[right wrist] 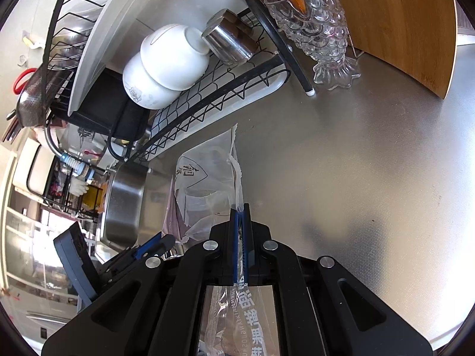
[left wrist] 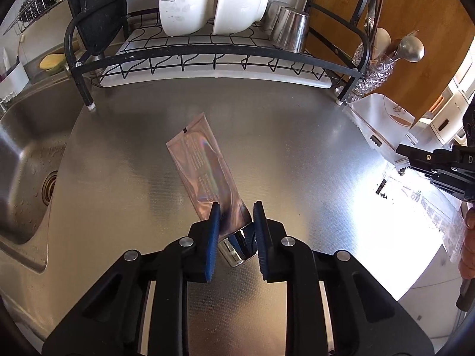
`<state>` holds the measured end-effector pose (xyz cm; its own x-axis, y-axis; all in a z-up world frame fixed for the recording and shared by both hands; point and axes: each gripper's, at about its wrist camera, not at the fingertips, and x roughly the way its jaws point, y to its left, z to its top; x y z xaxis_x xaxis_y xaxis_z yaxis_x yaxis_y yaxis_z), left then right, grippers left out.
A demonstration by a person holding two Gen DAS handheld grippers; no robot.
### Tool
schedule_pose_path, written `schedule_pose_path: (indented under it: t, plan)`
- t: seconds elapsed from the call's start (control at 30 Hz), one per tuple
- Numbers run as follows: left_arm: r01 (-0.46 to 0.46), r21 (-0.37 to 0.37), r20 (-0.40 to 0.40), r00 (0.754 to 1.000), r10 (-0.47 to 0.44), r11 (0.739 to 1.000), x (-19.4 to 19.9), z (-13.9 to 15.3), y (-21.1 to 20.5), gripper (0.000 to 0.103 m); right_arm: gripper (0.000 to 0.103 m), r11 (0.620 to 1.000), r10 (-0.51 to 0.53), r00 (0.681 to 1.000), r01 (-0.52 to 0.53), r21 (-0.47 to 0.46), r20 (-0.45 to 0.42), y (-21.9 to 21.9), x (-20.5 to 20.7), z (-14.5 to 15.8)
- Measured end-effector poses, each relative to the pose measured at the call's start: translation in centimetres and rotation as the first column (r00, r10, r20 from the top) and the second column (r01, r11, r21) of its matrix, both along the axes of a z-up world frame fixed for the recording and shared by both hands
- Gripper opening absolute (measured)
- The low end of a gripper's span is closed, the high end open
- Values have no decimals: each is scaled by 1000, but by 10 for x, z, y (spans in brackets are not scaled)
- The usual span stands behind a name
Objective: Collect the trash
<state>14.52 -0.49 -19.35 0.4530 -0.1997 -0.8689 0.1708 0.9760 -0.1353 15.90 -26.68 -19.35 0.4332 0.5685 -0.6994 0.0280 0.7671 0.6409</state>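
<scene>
A pink shiny squeeze tube (left wrist: 203, 169) with a chrome cap (left wrist: 237, 247) lies on the steel counter (left wrist: 282, 136). My left gripper (left wrist: 236, 218) is open, its blue pads on either side of the tube's cap end; I cannot tell if they touch it. My right gripper (right wrist: 240, 212) is shut on a clear plastic bag (right wrist: 207, 184) with printed lettering and holds it above the counter. In the left wrist view the bag (left wrist: 383, 121) and the right gripper (left wrist: 406, 151) show at the right edge.
A black wire dish rack (left wrist: 207, 56) with white bowls (left wrist: 207, 0) and steel cups (left wrist: 289, 26) stands behind the tube. A sink (left wrist: 26, 160) lies to the left. A glass fish-shaped holder (right wrist: 323, 32) and a wooden board (right wrist: 400, 23) stand at the back right.
</scene>
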Motion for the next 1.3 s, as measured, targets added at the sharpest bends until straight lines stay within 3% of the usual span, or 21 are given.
schedule_pose_path:
  t: [0.3,0.33,0.5,0.73,0.77,0.8,0.83,0.9,0.97,1.3]
  plan:
    - [51,-9,63,997,-50,999,-30,32,6,12,3,1000,19,1000,-19,-16,22,14,-18,11]
    - [60,-5,69,996,-59,998,-33,35,6,0,3,1000,19,1000,-19,-16,24,15,-21,12]
    - [81,12,63,995,-82,997,-44,35,9,0,3,1000,19,1000,-19,-16,23,20,-37,12]
    - [40,59,69,997,-44,997,-60,28,22,0,3,1000,23,1000,-23,7,20,24,-53,11]
    - [34,59,60,998,-37,998,-61,26,24,1,3,1000,26,999,-27,9,19,25,-54,11]
    - [23,60,51,998,-26,998,-63,24,24,7,3,1000,27,999,-28,15,18,26,-55,11]
    - [12,54,52,999,-15,998,-64,22,25,20,3,999,29,999,-30,20,19,26,-56,12]
    - [-12,55,48,999,10,998,-65,16,26,23,3,999,35,999,-36,21,26,28,-58,14]
    - [-43,45,34,999,41,998,-65,10,25,39,4,999,46,999,-47,20,25,30,-60,15]
    - [-132,129,-34,990,137,983,-64,-17,10,52,4,997,66,998,-67,25,20,23,-62,15]
